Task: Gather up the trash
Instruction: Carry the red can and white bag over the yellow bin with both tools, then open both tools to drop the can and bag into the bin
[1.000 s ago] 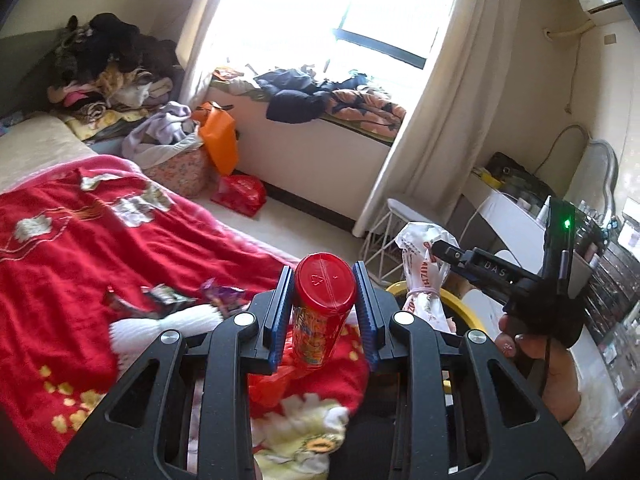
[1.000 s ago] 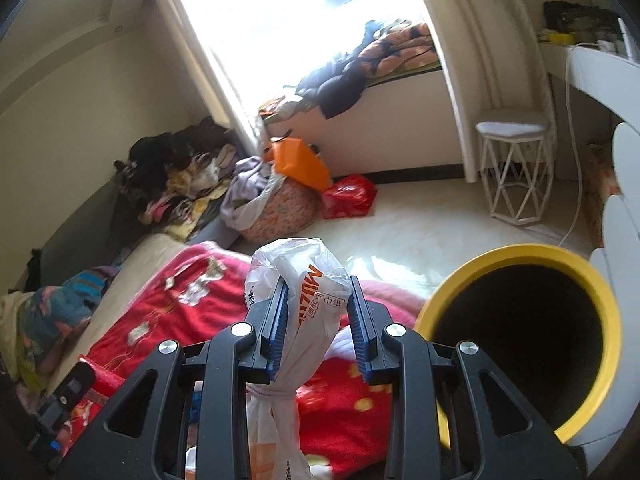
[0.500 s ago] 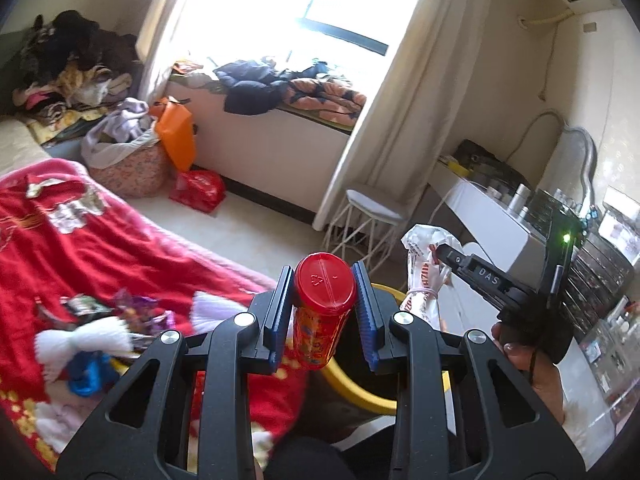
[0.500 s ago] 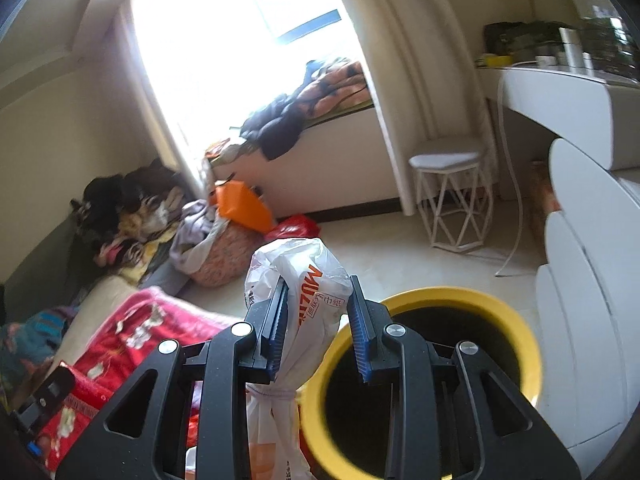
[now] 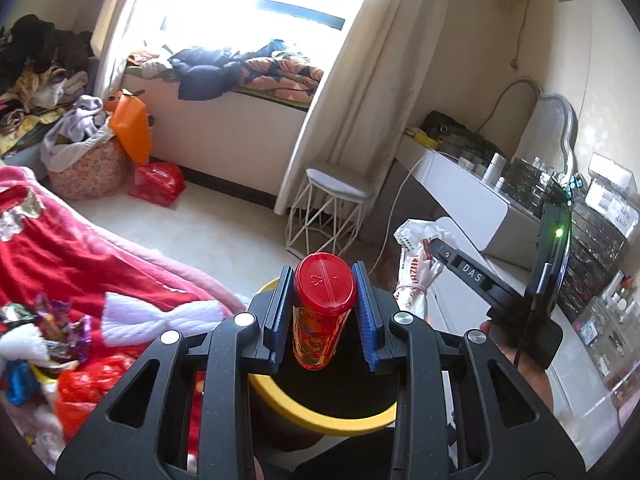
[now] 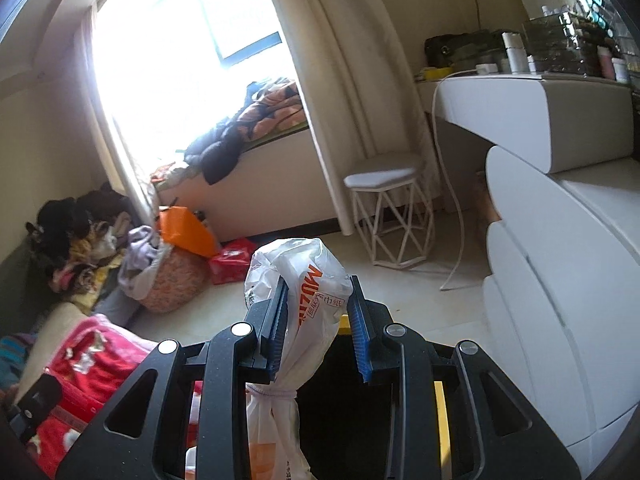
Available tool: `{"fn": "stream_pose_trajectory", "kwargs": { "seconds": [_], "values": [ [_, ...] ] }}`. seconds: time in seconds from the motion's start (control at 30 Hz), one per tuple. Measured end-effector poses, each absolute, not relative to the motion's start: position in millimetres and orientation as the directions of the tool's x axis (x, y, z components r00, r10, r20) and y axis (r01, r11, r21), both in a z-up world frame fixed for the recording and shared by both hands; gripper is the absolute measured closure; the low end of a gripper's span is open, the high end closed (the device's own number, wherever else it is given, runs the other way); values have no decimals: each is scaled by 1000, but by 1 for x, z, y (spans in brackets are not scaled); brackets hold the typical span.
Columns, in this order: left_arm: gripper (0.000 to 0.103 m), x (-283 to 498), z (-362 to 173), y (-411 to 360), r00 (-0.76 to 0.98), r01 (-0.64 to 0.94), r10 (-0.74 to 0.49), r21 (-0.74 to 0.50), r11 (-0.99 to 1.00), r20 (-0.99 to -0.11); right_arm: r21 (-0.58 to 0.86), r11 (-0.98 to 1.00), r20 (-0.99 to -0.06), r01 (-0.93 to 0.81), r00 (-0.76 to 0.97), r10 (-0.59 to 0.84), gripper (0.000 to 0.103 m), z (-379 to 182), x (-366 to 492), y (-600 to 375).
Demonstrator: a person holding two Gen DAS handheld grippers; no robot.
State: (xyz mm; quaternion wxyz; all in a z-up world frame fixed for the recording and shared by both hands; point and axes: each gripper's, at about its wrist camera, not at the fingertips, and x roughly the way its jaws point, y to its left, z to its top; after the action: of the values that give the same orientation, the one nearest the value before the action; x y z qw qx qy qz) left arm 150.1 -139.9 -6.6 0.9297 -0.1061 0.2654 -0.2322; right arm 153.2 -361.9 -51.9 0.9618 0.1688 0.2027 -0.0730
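Note:
My left gripper (image 5: pixel 325 316) is shut on a red-capped snack can (image 5: pixel 323 312), held upright over the dark mouth of the yellow-rimmed trash bin (image 5: pixel 340 416). My right gripper (image 6: pixel 318 328) is shut on a tied white plastic bag with orange print (image 6: pixel 304 312), held over the same bin (image 6: pixel 440 420). In the left wrist view the right gripper (image 5: pixel 430 246) and its bag (image 5: pixel 414 268) show just right of the can. Candy wrappers (image 5: pixel 52 332) lie on the red blanket (image 5: pixel 80 264) at the left.
A white wire stool (image 5: pixel 332 212) stands by the curtain. A white dresser (image 6: pixel 560 280) is close on the right. A laundry basket (image 6: pixel 172 280), an orange bag (image 6: pixel 184 232) and a red bag (image 6: pixel 232 260) sit on the floor under the window bench.
Both grippers have swung right from over the bed to over the yellow bin, still holding the can and the bag. The bin's mouth now lies under both.

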Motion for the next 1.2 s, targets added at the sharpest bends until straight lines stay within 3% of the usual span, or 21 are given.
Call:
{"fn": "stream_pose_trajectory", "kwargs": {
  "seconds": [0.57, 0.73, 0.8, 0.83, 0.87, 0.93, 1.13, 1.2],
  "values": [
    [79, 183, -54, -181, 656, 404, -526, -337, 850, -541, 256, 940, -495, 224, 866, -71, 75, -97, 172, -387],
    [79, 192, -61, -187, 647, 390, -525, -352, 851, -553, 339, 920, -510, 196, 860, 5, 66, -104, 178, -398],
    [70, 197, -66, -185, 639, 374, -530, -377, 847, -557, 386, 903, -512, 186, 858, 42, 59, -106, 180, -402],
    [49, 198, -68, -184, 640, 359, -527, -389, 848, -558, 400, 898, -511, 183, 858, 53, 54, -106, 180, -402],
    [39, 199, -69, -182, 644, 345, -522, -397, 850, -559, 412, 893, -511, 181, 857, 62, 51, -105, 180, -402],
    [36, 196, -70, -177, 650, 322, -505, -397, 860, -567, 414, 892, -508, 182, 859, 60, 45, -104, 180, -401],
    [12, 180, -55, -161, 687, 295, -448, -344, 891, -572, 384, 904, -512, 187, 858, 40, 36, -97, 177, -391],
    [11, 171, -48, -154, 709, 291, -428, -319, 902, -561, 378, 909, -501, 176, 865, 41, 33, -94, 175, -386]
  ]
}}
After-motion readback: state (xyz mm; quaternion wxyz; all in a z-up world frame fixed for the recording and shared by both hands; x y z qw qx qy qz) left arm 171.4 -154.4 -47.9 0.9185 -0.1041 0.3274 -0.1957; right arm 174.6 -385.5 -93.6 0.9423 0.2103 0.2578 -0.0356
